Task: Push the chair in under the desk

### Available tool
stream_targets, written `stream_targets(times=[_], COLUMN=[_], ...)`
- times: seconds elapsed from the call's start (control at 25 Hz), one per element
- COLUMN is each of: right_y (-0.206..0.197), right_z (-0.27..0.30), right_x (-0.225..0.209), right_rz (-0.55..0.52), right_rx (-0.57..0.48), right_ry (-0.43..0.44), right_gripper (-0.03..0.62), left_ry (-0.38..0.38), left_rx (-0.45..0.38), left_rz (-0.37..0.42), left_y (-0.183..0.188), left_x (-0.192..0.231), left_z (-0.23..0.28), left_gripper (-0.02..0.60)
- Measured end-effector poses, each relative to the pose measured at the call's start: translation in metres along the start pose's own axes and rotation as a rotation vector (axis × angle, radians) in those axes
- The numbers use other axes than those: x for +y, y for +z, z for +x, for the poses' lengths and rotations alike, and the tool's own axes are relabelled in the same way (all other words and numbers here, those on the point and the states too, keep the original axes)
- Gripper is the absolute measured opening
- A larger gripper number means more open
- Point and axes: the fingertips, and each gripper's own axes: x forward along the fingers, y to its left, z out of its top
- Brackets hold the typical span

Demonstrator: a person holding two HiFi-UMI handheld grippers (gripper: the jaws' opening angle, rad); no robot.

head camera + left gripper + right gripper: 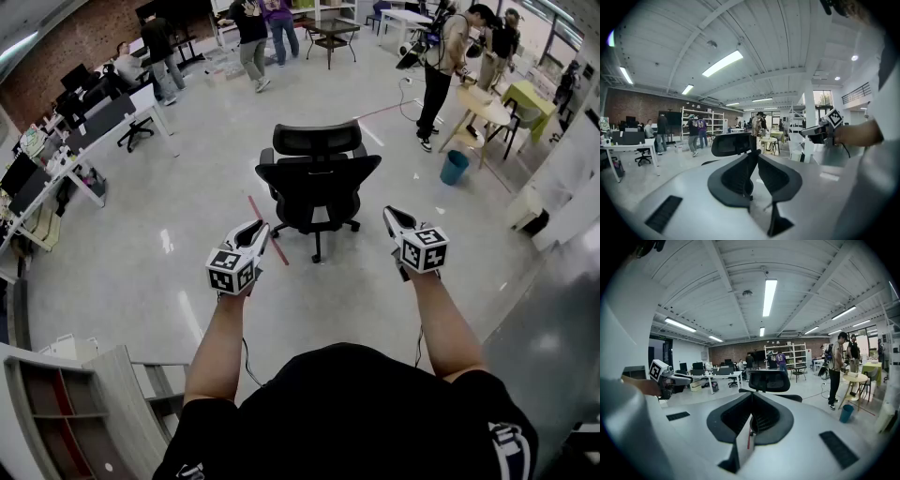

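Several white desks (142,99) with monitors stand at far left. Next, the left gripper (257,227) hovers over bare grey floor (178,206) with its jaws pressed together on nothing, just beside a red tape strip (267,230). A black office chair (317,178) stands on its castors between and beyond both grippers, near their tips but apart from them. Each gripper view shows its headrest (733,144) straight past the closed tips. The right gripper (390,214) is likewise closed and empty. Farther right are a blue bin (454,167), a small wooden table (483,108) and a standing person (439,66) — all well apart from the chair.
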Motion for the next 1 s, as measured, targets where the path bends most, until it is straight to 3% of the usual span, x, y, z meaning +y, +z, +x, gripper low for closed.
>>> stream_targets(times=[0.52, 1.0], right_y=[0.007, 0.009], right_z=[0.013, 0.057], right_x=[0.032, 0.016], right_rz=[0.002, 0.001], right_rx=[-0.013, 0.0], right_ry=[-0.063, -0.051], right_gripper=[-0.002, -0.003], left_ry=[-0.05, -0.03], left_rx=[-0.009, 0.011], left_rz=[0.021, 0.009], left_y=[-0.003, -0.013], left_x=[0.029, 0.064], left_z=[-0.015, 0.009], left_gripper=[0.072, 0.072])
